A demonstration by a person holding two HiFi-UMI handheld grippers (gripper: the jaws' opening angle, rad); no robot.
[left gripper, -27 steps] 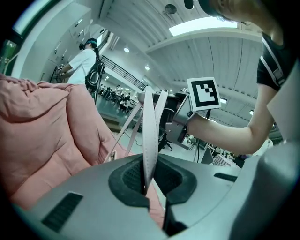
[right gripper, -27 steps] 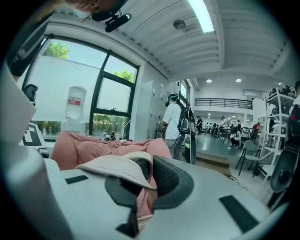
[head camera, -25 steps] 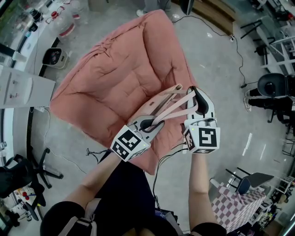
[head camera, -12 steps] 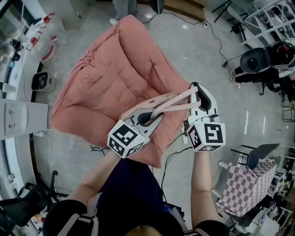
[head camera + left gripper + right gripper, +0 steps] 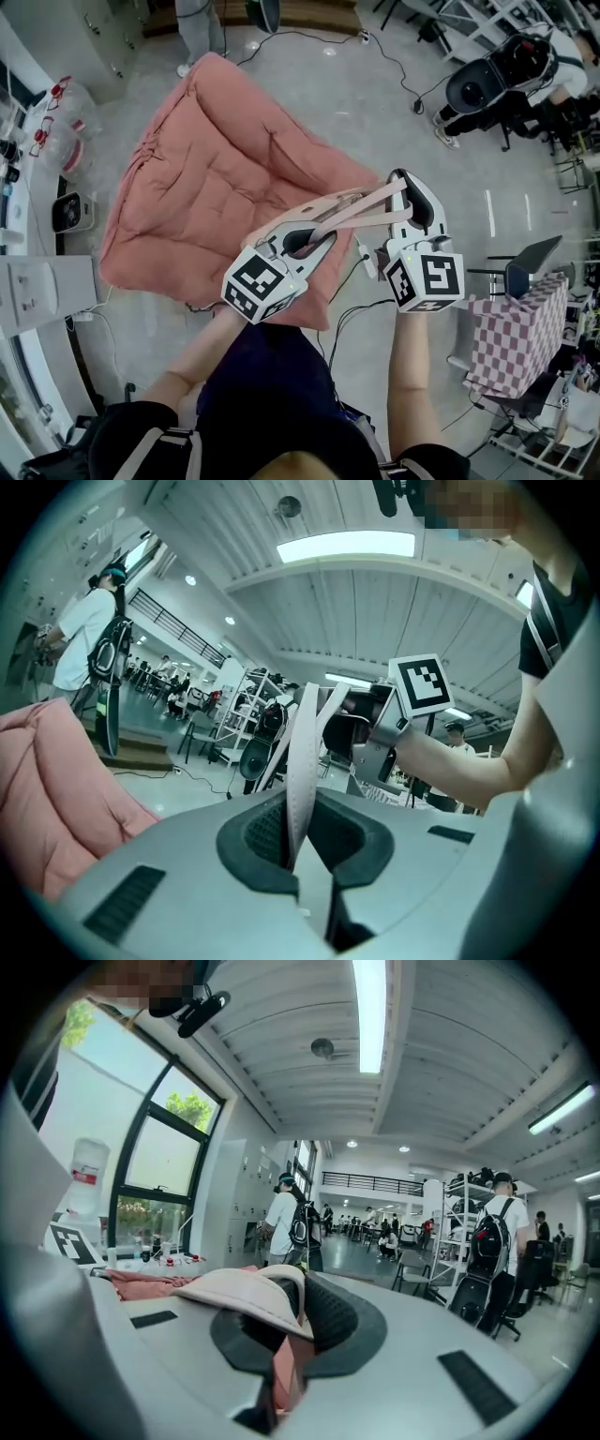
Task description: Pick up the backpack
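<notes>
Two pale pink backpack straps (image 5: pixel 361 211) stretch between my grippers, above a big salmon quilted cushion (image 5: pixel 197 187). My left gripper (image 5: pixel 302 242) is shut on one strap (image 5: pixel 302 761), which stands upright between its dark pads. Higher and to the right in the head view, my right gripper (image 5: pixel 412 195) is shut on a folded strap (image 5: pixel 246 1299) that lies over its pads. The left gripper view shows the right gripper (image 5: pixel 361 726) ahead with its marker cube. I cannot make out the bag's body apart from the cushion below.
Grey tiled floor (image 5: pixel 375 122) surrounds the cushion. A pink checkered cloth (image 5: pixel 511 333) lies at the right, a black office chair (image 5: pixel 480 86) at the upper right, a white cabinet (image 5: pixel 42 286) at the left. Cables (image 5: pixel 366 309) trail below my hands. People with backpacks (image 5: pixel 286 1218) stand farther off.
Both grippers have risen with the straps still clamped. The cushion and floor now look farther below and have shifted left in the head view.
</notes>
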